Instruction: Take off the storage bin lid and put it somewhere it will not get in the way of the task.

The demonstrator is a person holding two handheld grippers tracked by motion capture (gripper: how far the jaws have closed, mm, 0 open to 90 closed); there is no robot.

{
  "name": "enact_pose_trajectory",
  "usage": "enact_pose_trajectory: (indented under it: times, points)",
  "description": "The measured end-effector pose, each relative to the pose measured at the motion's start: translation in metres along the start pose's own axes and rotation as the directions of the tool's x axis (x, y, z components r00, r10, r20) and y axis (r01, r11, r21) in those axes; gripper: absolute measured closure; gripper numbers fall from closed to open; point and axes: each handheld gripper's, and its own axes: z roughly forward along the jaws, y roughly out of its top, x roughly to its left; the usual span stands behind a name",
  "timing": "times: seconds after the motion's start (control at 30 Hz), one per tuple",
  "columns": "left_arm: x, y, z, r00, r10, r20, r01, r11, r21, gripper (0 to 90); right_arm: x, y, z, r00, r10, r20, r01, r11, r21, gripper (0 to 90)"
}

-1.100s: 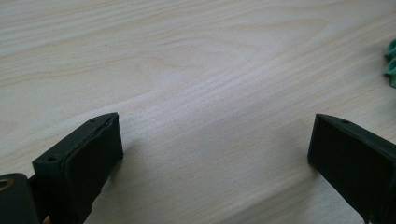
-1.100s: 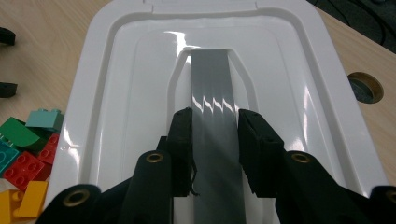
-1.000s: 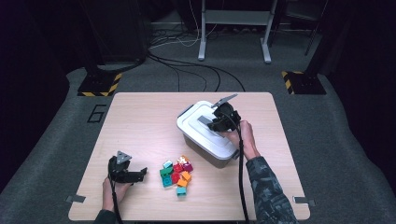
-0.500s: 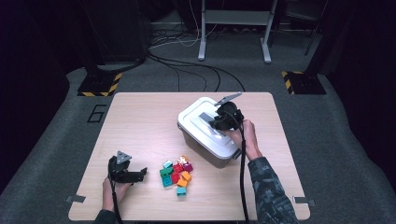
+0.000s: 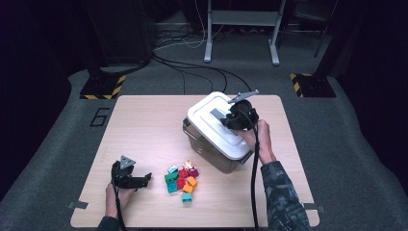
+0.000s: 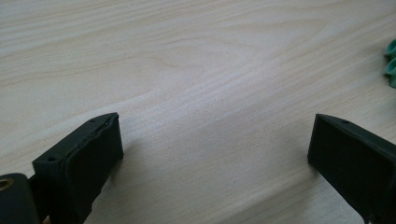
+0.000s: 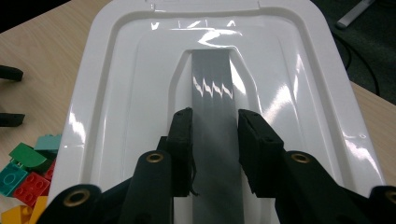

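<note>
High view: one lidded box (image 5: 211, 144), two hand-held grippers.

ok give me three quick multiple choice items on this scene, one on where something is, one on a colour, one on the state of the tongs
1. Where does the pile of toy bricks lie?
A. on the lid
B. on the table between the left tongs and the box
C. on the floor

2. What colour is the lid of the box?
A. white
B. red
C. black

3. How do the right tongs stand?
A. wide open above the bricks
B. lying flat on the table
C. shut on the grey handle of the lid

Answers:
1 B, the high view shows the bricks on the wood, right of the left tongs and in front of the box.
2 A, the lid is glossy white.
3 C, the right gripper view shows both pads pressed on the grey strip.
</note>
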Motion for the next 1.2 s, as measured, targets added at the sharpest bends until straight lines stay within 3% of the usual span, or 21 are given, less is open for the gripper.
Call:
enact_pose_trajectory:
  times: [0.63,0.97,1.2]
  points:
    - [0.0,0.0,0.0,1.0,-0.006,0.001,0.006,1.0,-0.004,2.9,-0.026,-0.009,-0.023,0.9935,0.076,0.085,-0.074,0.997,-0.02,66.6]
    - [0.0,0.0,0.0,1.0,-0.006,0.001,0.006,1.0,-0.004,2.9,-0.041,-0.02,-0.032,0.9844,0.127,0.121,-0.125,0.992,-0.029,66.6]
    - [0.0,0.0,0.0,1.0,-0.006,0.001,0.006,1.0,-0.004,2.9,-0.053,-0.028,-0.04,0.9731,0.175,0.15,-0.17,0.985,-0.041,66.6]
